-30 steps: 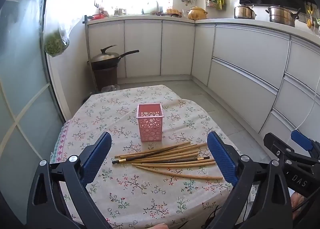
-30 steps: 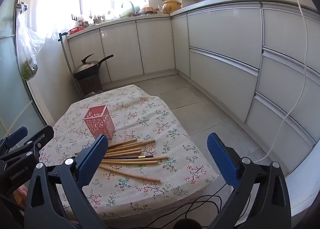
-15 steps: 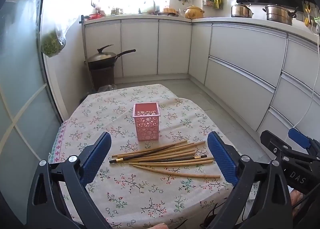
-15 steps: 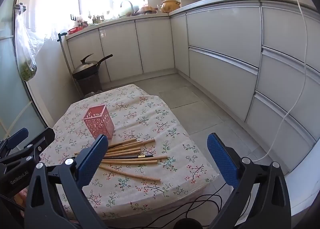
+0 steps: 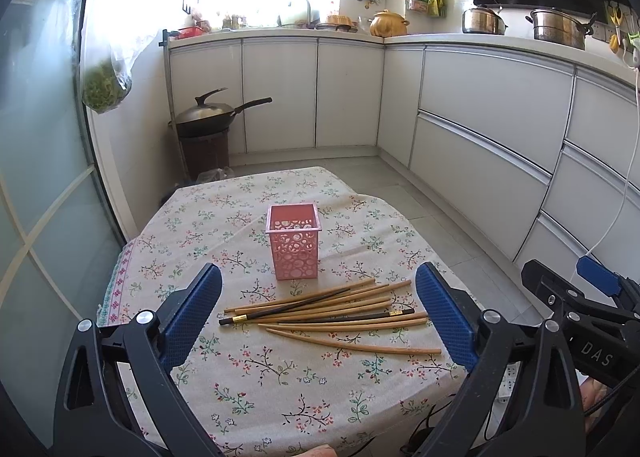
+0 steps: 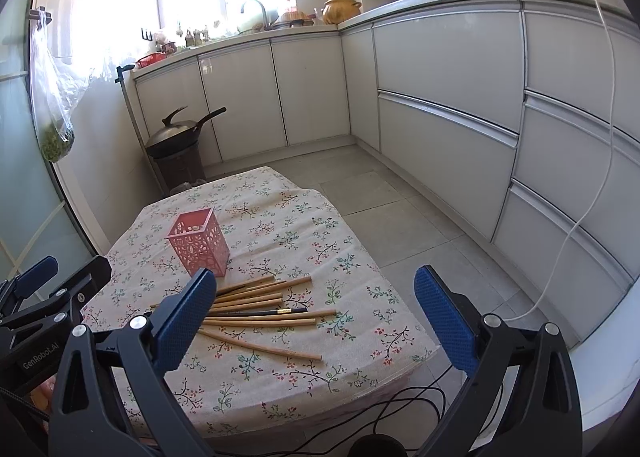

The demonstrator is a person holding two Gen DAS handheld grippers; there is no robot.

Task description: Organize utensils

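Chopsticks point(image 5: 328, 309) lie in a loose fan on the floral cloth of the tabletop point(image 5: 248, 377), most of them pale wood, two dark with a gold band, one pale stick lying a little apart on the near side. Just beyond them stands a pink perforated holder point(image 5: 294, 247), upright and square, with nothing visible inside it. The left hand-held gripper point(image 5: 318, 321) hangs above the near part of the cloth with its blue pads spread wide, the bundle showing between them, nothing gripped. The right hand-held gripper point(image 6: 316, 321) sits to the right of the left one, equally spread and empty, its left pad overlapping the ends of the sticks in its own view. Behind the tabletop, a lidded wok point(image 5: 208, 117) rests on a dark stand beside white cabinets point(image 5: 312, 93).
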